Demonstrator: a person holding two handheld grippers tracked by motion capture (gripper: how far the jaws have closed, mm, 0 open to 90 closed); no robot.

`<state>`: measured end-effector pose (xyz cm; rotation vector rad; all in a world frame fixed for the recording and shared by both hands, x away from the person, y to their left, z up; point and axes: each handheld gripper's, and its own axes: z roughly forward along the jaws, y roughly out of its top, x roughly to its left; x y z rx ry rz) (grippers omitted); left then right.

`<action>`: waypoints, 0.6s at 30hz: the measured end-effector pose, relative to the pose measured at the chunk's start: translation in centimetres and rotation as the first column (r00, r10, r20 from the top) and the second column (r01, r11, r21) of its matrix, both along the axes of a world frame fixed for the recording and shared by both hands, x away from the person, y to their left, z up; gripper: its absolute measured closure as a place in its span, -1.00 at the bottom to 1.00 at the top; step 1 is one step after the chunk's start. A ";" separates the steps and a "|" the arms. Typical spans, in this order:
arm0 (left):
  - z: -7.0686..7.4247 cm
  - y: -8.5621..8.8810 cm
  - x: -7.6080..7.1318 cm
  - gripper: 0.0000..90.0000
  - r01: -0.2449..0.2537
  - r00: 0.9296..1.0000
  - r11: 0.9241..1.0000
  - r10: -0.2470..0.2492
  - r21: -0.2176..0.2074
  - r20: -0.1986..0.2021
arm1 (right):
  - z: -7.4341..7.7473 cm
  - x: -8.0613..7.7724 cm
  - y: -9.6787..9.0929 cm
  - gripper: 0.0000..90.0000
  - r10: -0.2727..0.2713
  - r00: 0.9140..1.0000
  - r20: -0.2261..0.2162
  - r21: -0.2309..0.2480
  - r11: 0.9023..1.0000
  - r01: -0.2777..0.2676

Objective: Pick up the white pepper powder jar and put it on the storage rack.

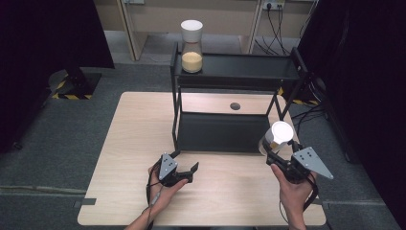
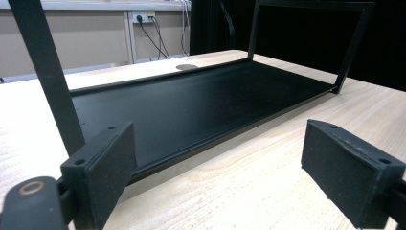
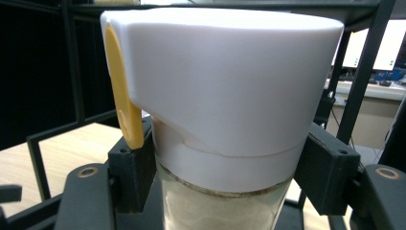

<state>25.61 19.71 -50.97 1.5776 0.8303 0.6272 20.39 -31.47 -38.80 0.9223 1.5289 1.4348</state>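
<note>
A glass jar (image 3: 225, 206) with a tall white lid (image 1: 280, 132) sits clenched in the jaws of the right gripper (image 1: 276, 155), pale grainy contents showing through the glass below the lid. A yellow tab (image 3: 123, 91) runs down one side of the lid. The jar is held off the worktop (image 1: 129, 158), just beside the front right corner of a black two-tier rack (image 1: 230, 72). A second jar (image 1: 192, 45), filled with yellow grains, stands at the left end of the rack's top shelf. The left gripper (image 1: 184, 165) rests low over the worktop, jaws released and empty, facing the rack's bottom tray (image 2: 191, 105).
</note>
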 end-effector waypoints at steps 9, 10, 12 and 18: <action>0.0 0.0 0.0 -0.74 0.002 1.000 1.000 -0.002 -0.003 -0.002 | 1.0 0.5 0.2 -0.32 -0.011 1.000 0.021 0.011 1.000 0.011; 0.0 0.0 0.0 -0.74 0.002 1.000 1.000 -0.002 -0.005 -0.002 | 1.1 0.5 0.2 -0.32 -0.011 1.000 0.023 0.010 1.000 0.011; 0.0 0.0 0.0 -0.74 0.003 1.000 1.000 -0.003 -0.005 -0.004 | 1.5 0.7 0.3 -0.32 -0.016 1.000 0.027 0.010 1.000 0.015; 0.0 0.0 0.0 -0.74 0.005 1.000 1.000 -0.005 -0.006 -0.005 | 2.7 1.2 0.3 -0.32 -0.023 0.999 0.043 0.016 1.000 0.022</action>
